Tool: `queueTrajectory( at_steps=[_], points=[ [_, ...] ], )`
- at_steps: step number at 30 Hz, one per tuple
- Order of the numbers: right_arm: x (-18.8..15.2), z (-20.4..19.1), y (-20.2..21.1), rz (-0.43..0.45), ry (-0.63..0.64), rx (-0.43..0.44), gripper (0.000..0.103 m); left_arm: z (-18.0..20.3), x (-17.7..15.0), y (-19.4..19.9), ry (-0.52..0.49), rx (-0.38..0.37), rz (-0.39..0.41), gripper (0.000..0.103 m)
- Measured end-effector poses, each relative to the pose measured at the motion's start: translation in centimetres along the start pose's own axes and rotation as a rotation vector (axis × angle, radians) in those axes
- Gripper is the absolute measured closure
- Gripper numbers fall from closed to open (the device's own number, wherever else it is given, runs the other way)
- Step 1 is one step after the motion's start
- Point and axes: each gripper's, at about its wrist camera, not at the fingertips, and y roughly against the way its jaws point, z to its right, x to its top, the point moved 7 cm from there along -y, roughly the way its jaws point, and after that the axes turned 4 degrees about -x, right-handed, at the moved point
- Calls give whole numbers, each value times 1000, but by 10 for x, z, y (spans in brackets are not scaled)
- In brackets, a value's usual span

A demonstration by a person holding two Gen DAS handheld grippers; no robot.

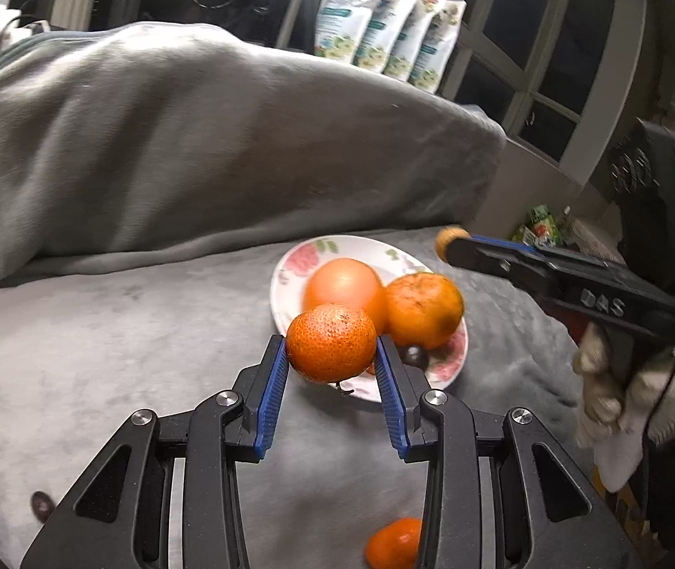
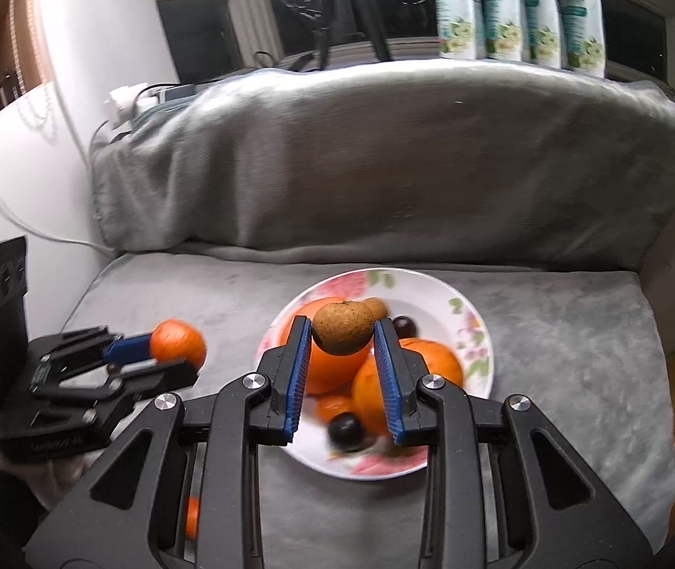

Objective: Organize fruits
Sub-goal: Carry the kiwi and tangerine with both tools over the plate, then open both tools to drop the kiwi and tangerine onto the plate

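My left gripper [image 1: 331, 348] is shut on a small orange tangerine [image 1: 330, 341] and holds it above the near rim of the flowered plate [image 1: 299, 253]. My right gripper [image 2: 343, 332] is shut on a small brown round fruit [image 2: 343, 329] above the same plate [image 2: 437, 284]. The plate holds two large oranges [image 1: 344, 287], [image 1: 425, 308], a dark plum [image 1: 414, 355], a smaller orange fruit [image 2: 333, 407] and another brown fruit [image 2: 376, 307]. In the right wrist view the left gripper [image 2: 180, 351] with its tangerine is at the left. In the left wrist view the right gripper [image 1: 451, 242] is at the right.
The plate sits on a grey blanket [image 1: 100, 355] over a couch seat with a draped backrest [image 2: 384, 151]. Another tangerine [image 1: 394, 543] and a dark fruit [image 1: 41, 505] lie on the seat near me. Pouches [image 2: 517, 4] stand on the windowsill behind.
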Motion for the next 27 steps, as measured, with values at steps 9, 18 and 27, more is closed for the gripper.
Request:
queueTrajectory(
  at_steps=[9,18,27],
  points=[
    [4,27,-29,-51,-11,-25,74,25,-4,-22,-44,-27,-41,67],
    [7,40,-50,-84,-17,-27,74,36,-5,-33,-76,-25,-64,67],
    [6,44,-57,-94,-10,-23,74,41,-3,-42,-83,-28,-79,67]
  ],
)
